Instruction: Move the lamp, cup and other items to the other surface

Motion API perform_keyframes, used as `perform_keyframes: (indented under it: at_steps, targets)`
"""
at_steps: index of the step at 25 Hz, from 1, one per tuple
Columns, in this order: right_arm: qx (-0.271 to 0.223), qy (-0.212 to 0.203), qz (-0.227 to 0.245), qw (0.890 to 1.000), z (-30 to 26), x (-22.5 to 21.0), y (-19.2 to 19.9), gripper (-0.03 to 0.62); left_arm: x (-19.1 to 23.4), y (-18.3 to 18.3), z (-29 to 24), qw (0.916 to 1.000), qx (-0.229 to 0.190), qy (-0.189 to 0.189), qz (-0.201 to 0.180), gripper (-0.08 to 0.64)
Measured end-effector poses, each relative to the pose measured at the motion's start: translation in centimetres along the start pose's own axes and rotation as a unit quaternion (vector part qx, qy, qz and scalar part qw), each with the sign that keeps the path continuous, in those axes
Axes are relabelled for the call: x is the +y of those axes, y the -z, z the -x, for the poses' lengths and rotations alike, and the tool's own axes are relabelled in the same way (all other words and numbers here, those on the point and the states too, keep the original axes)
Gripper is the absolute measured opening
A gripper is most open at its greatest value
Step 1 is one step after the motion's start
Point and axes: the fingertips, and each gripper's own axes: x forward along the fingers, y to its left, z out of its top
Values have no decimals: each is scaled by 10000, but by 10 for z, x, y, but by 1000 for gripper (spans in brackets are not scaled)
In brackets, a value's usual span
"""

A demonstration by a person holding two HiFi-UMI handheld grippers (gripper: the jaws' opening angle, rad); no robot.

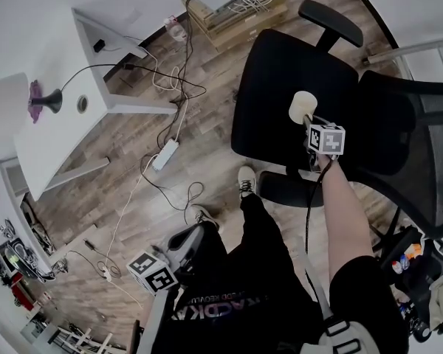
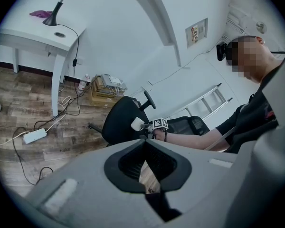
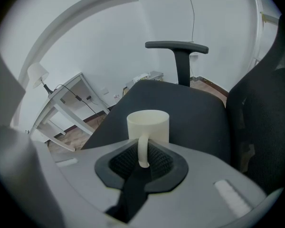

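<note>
Jaws of our right gripper (image 3: 143,151) clamp the handle of 1 cream cup (image 3: 148,124). Its bowl sits upright just ahead of the tips, with 1 black chair seat (image 3: 190,108) beyond them; we cannot tell whether cup and seat touch. Our left gripper (image 2: 145,144) has its 2 jaws closed together on nothing. We count 1 lamp (image 2: 52,19), standing on 1 white table (image 2: 23,36) well beyond the left jaws.

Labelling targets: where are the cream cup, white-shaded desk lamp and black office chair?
cream cup (image 3: 148,125), right gripper view, side wall.
white-shaded desk lamp (image 1: 53,100), head view, dark base.
black office chair (image 1: 269,98), head view, seat.
</note>
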Motion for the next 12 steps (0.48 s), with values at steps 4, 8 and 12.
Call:
perform_keyframes:
  at_steps: [4,8,12]
  targets:
    - [48,84,89,9999,4,0,0,54,-1,0,2,10000,-17,16,4,5]
    - [188,19,197,9996,1,3,7,58,1,1,3,10000,-49,33,46,5]
    - [563,22,416,9975,7,3,19,74,0,3,6,9999,-115,70,74,3]
